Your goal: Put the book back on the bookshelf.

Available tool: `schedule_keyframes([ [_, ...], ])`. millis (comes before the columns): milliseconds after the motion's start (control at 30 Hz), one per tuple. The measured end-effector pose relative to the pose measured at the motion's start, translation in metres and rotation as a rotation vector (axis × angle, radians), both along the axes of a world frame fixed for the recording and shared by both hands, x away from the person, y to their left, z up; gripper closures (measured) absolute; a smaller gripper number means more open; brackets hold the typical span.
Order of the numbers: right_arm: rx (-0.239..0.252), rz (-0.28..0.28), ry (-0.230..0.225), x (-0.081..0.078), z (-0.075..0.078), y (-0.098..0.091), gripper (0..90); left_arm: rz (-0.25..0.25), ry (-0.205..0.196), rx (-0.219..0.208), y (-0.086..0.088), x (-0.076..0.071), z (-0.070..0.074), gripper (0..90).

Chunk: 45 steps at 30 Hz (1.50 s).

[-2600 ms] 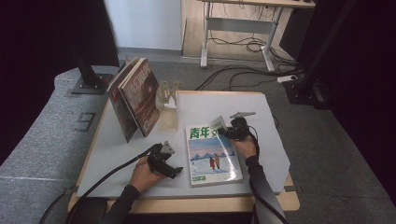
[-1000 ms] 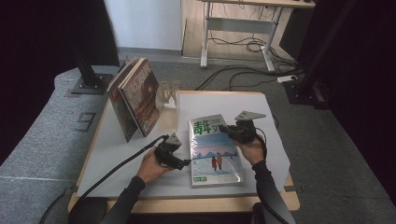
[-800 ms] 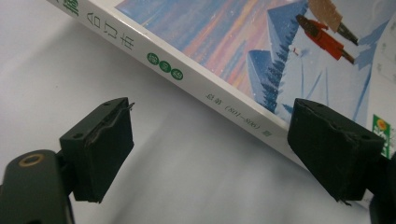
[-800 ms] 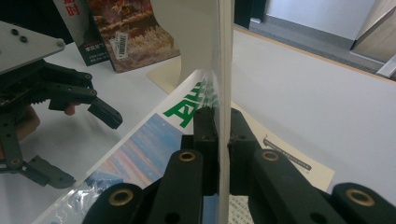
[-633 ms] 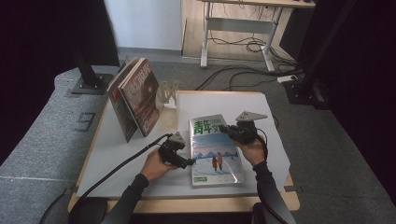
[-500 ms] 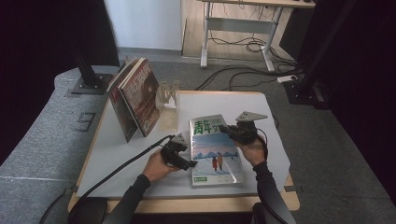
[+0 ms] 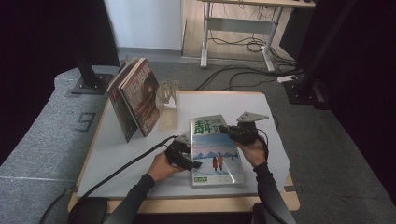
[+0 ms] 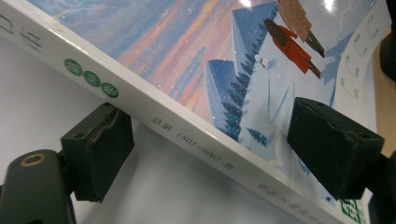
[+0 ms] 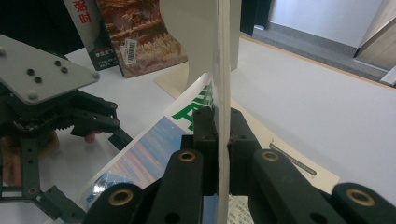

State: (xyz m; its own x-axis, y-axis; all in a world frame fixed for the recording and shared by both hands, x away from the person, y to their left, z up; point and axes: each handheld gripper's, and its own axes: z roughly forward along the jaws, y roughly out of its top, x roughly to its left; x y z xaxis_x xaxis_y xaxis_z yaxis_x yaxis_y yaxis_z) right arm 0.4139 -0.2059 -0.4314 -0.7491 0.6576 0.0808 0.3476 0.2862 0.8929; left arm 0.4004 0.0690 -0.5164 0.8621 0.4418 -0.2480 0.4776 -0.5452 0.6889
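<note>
High view: glossy snow-scene magazine with green title [image 7: 214, 147] flat on white tabletop [image 7: 116, 154], not yet beside the standing magazines [image 7: 135, 100]. Left gripper view: left tool [image 8: 205, 149] wide open, straddling its spine. Right gripper view: right tool [image 9: 218, 135] clamped on lifted cover [image 9: 223, 70]

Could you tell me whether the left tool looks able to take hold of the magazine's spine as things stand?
Probably yes: the left tool is open with the magazine spine between its jaws, nothing blocking.
</note>
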Motion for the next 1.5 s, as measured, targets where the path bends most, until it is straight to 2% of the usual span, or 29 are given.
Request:
schedule_keyframes([
  [67,0.0,0.001,-0.002,-0.001,0.001,0.0,84.4,-0.003,0.008,0.001,0.0,0.0,0.0,16.0],
  [200,0.01,0.005,-0.006,-0.001,0.002,-0.001,84.3,-0.006,0.053,-0.01,0.001,0.001,0.001,23.0],
  [433,0.028,0.009,0.007,-0.001,0.0,-0.005,84.1,0.0,0.092,-0.005,0.004,0.003,0.005,33.3],
  [633,0.036,0.016,0.024,0.0,-0.002,-0.008,83.0,-0.002,0.079,0.005,0.005,0.002,0.005,35.7],
  [733,0.035,0.019,0.038,0.002,-0.002,-0.009,80.8,0.0,0.067,-0.004,0.005,0.0,0.006,38.1],
  [867,0.03,0.001,0.06,0.005,-0.005,-0.012,78.4,-0.009,0.031,-0.009,0.004,-0.005,0.008,42.0],
  [1067,0.037,-0.021,0.086,0.009,-0.008,-0.015,76.2,-0.014,0.026,-0.016,0.004,-0.007,0.009,45.0],
  [1300,0.017,-0.042,0.078,0.01,-0.004,-0.015,81.8,-0.026,0.01,-0.026,0.004,-0.008,0.01,46.8],
  [1500,0.061,-0.057,0.089,0.012,-0.003,-0.018,83.3,-0.032,-0.005,-0.029,0.004,-0.009,0.011,47.8],
])
